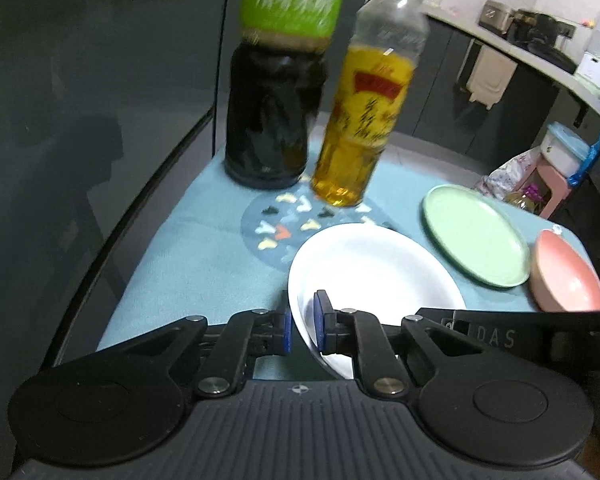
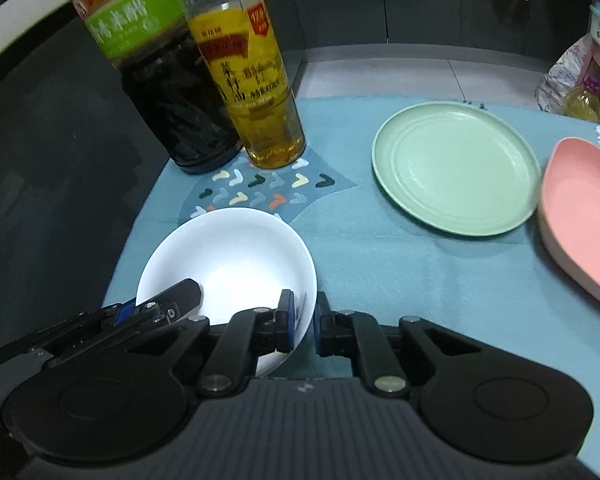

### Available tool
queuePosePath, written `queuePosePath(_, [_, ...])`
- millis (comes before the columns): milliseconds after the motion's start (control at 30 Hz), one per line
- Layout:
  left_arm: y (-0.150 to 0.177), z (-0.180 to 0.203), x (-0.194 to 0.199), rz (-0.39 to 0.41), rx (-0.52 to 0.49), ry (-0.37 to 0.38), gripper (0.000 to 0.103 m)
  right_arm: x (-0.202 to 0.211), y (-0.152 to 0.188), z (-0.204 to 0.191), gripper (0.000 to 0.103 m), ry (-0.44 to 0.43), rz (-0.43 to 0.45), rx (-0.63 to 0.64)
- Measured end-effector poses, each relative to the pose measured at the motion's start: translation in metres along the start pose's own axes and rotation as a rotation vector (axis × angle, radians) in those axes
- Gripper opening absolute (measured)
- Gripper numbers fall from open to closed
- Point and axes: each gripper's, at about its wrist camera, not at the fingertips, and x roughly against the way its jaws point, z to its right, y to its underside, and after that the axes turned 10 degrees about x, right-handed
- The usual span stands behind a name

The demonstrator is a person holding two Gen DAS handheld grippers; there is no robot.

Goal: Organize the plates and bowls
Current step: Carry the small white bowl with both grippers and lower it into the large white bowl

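White bowl (image 2: 236, 264) sits near the table's (image 2: 400, 280) left edge, on the blue cloth, partly over a patterned patch. Both tools grip its near rim: left hand-held gripper (image 1: 302, 322) closed on the rim's left part — one pad inside, one outside; right hand-held gripper (image 2: 304, 326) likewise closed on the rim's right part. Behind the bowl, at the far left corner, a dark vinegar bottle (image 2: 172, 92) touches a yellow oil bottle (image 2: 260, 92). Further right — green plate (image 2: 456, 168) near the far edge, then pink bowl (image 2: 584, 216) at the right edge, just beside it.
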Motion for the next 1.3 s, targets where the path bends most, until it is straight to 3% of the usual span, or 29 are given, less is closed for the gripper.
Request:
queuePosePath(333, [0.021,0.014,0.064,0.03,-0.005,0.097,0.01,0.079,0.033,-0.006,0.005,0.032,0.081,-0.007])
queuePosePath(700, [0.083,0.024,0.137,0.03,-0.07,0.147,0.01,0.131,0.108,-0.013,0.008,0.03,0.09,-0.067])
queuePosePath(1100, [0.142,0.03,0.162,-0.049,-0.133,0.14,0.012,0.155,0.173,-0.007,0.009,0.034,0.08,-0.131])
queuePosePath(1300, [0.155,0.033,0.166,-0.062,-0.16,0.138,0.012,0.157,0.188,-0.006,0.01,0.038,0.078,-0.149])
